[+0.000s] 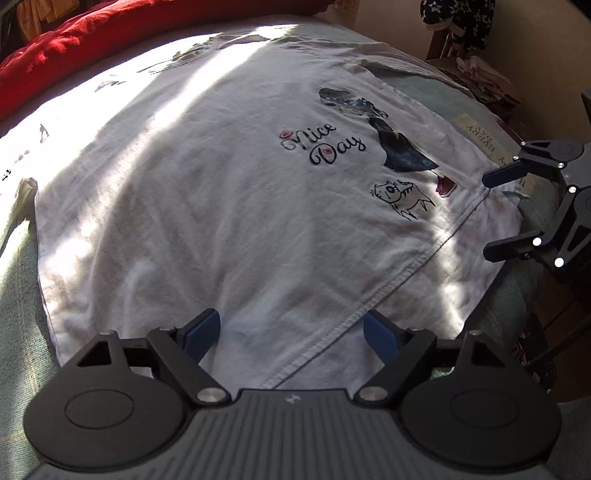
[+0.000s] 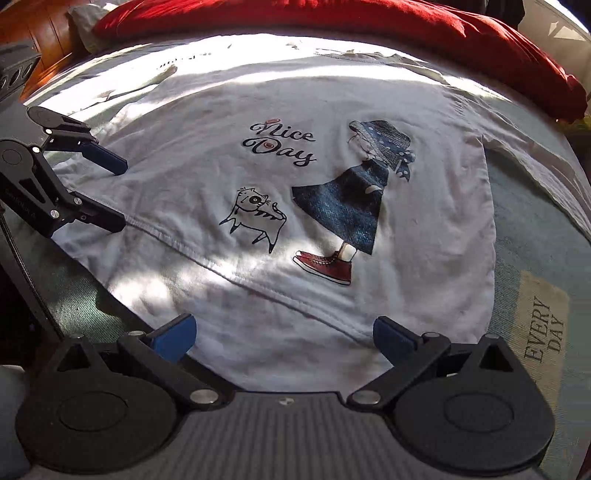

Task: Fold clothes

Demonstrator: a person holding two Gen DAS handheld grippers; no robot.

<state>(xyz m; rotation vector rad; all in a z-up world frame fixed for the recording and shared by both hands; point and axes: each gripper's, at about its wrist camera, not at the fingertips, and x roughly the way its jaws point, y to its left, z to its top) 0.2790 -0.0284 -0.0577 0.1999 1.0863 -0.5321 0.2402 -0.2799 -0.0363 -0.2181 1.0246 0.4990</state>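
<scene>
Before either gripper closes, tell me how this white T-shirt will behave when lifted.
The white T-shirt will probably go limp: it lies flat with soft wrinkles. It looks thin, so likely light. Its hem may sag from whichever gripper pinches it.

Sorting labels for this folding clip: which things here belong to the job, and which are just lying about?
Job: white T-shirt, left claw, right claw.
Lying about: red blanket, "EVERY DAY" patch, star-print cloth.

Red plush blanket [image 2: 332, 33]: cut off by top edge | beige cloth label [image 1: 491, 142]: lettering partly hidden behind right gripper [image 1: 489, 214] | star-patterned dark garment [image 1: 458, 16]: cropped at top edge, shape unclear
</scene>
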